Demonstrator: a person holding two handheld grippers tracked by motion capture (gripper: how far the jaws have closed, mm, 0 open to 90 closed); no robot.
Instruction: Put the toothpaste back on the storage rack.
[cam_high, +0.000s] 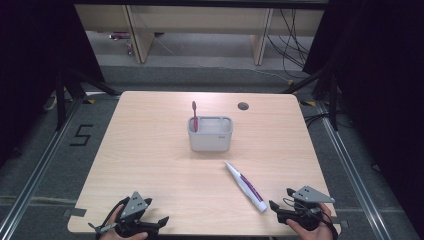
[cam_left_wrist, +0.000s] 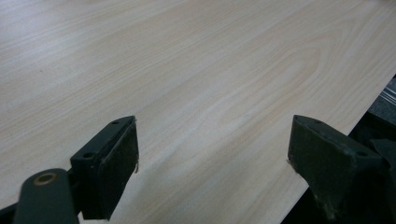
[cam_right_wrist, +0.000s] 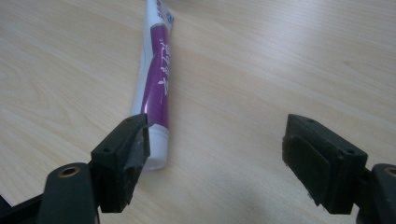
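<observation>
Two black jaws of the right gripper (cam_right_wrist: 215, 163) stood wide apart with nothing between them. Its left jaw was just beside the cap end of the toothpaste tube (cam_right_wrist: 156, 88), and I could not tell if it touched. That tube (cam_high: 245, 186) lay flat on the table (cam_high: 150, 150), its long side running away from the right gripper toward the grey cup (cam_high: 210, 134) with the toothbrush (cam_high: 195, 116) in it. The right hand was much nearer to it. The left gripper (cam_left_wrist: 212, 158) also stood wide apart over bare wood, holding nothing.
</observation>
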